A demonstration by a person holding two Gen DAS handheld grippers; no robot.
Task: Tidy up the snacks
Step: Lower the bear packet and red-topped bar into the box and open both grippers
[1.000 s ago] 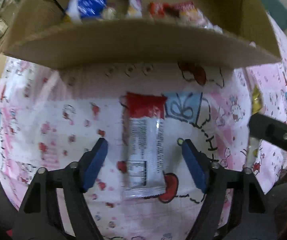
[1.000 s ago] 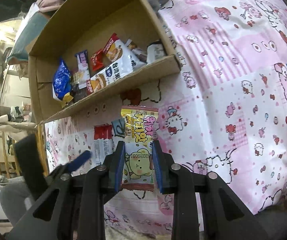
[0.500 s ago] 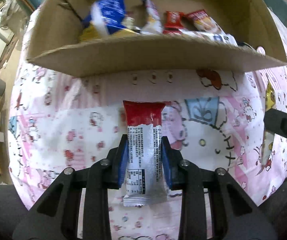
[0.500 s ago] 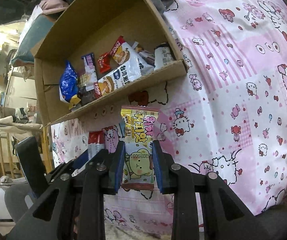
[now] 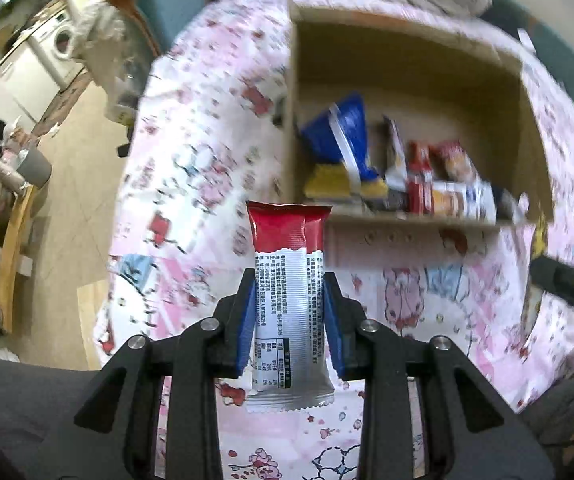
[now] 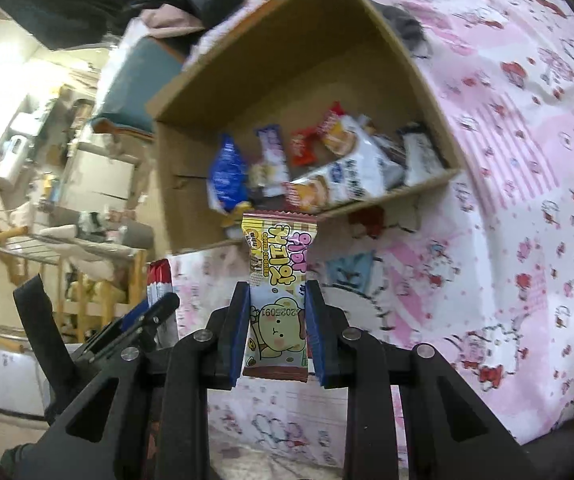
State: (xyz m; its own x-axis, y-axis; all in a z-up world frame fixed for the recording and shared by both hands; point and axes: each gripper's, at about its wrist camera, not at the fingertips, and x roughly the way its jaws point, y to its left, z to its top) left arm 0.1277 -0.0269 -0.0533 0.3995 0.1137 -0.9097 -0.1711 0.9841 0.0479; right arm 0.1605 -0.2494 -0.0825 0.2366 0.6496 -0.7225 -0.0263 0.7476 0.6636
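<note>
Left gripper [image 5: 290,320] closed narrow on a red-and-white snack bar [image 5: 289,304], blue pads pressed flat against both long edges of the wrapper. Bar upright between the fingers, red end farthest out, printed white part with the label panel nearest the camera, crimped bottom edge hanging just below the pads. Held clear above the pink cartoon-print cloth [image 5: 191,184], near the front left corner of the cardboard box [image 5: 407,56].

Right gripper [image 6: 278,332] likewise clamped tight, on a yellow cookie packet [image 6: 277,292] with pink lettering and a cartoon bear. Blue pads against both sides of its lower half, upper half standing free past the fingertips, brown bottom strip level with the pad ends. Packet raised above the cloth, its top edge overlapping the near wall of the box in the right wrist view.

Box open toward the cameras, lying on the cloth, far from both grippers. Inside, along the near wall: a blue bag [image 6: 226,172] at the left, a purple-and-white bar [image 6: 273,156], a small red packet [image 6: 301,148], a long white-and-orange packet [image 6: 339,188], a dark-and-white pack [image 6: 421,156] at the right.

Left gripper and its red-topped bar also visible at the left edge of the right wrist view, beside the right one. Much of the far scene blurred.
</note>
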